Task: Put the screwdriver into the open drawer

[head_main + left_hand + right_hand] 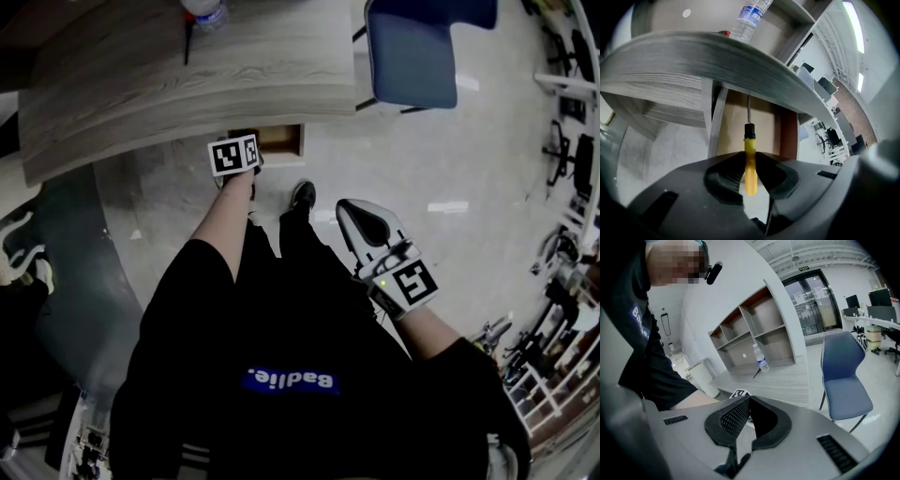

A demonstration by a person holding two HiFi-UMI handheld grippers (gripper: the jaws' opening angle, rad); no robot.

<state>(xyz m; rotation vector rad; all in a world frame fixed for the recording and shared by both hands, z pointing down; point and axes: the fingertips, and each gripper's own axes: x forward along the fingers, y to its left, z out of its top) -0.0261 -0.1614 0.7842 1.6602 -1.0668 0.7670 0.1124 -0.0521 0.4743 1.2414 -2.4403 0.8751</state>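
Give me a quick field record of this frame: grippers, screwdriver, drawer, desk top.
left gripper: shut on the yellow handle of the screwdriver, shaft aimed at the drawer
right gripper: shut, nothing between the jaws, held back from the desk
drawer: open beneath the desk edge
desk: water bottle standing on top
task state: screwdriver gripped, not yet released into drawer

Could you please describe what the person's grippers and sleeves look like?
Both the left gripper and right gripper have smooth grey shells with black textured pads. Each carries a white cube printed with black square markers. The person wears a black short-sleeved top.
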